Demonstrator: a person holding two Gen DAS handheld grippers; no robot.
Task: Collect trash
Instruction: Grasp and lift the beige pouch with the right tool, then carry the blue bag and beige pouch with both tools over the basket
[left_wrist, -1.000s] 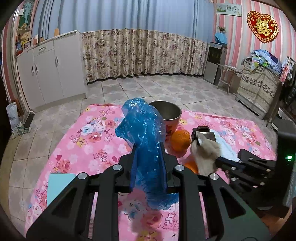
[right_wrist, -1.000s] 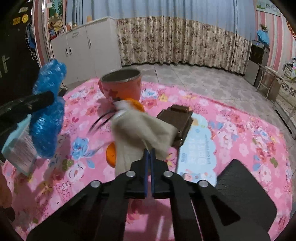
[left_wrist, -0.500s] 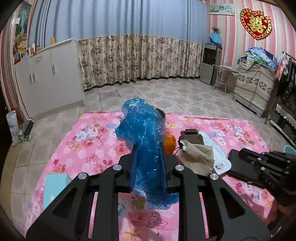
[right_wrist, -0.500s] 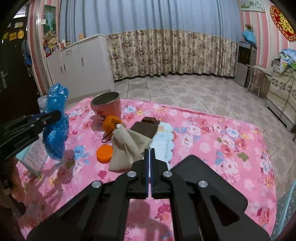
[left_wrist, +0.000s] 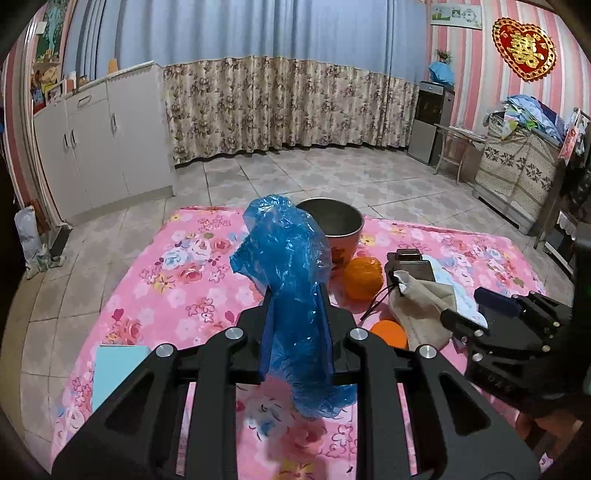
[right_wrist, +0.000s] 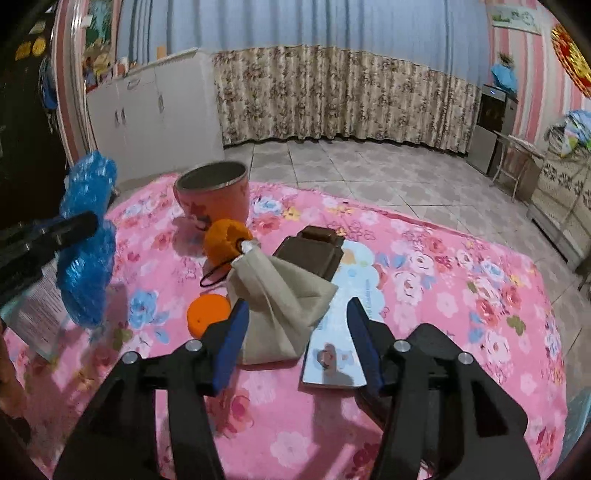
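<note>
Left gripper (left_wrist: 295, 295) clamped on the blue plastic bag (left_wrist: 291, 288), bag bunched up above the jaws and hanging below them, over the pink floral cloth (left_wrist: 177, 280); right gripper (right_wrist: 295, 317) jaws have just been opening, now standing apart, pads not pressing anything; beige cloth pouch (right_wrist: 284, 299) lies on the cloth between the blue pads (right_wrist: 231, 336), its lower end reaching in between them; orange ball (right_wrist: 225, 243) touching the pouch neck; orange lid (right_wrist: 207, 317) just beside the left pad; brown wallet (right_wrist: 310, 251) behind the pouch; pink cup (right_wrist: 212, 195) further back.
</note>
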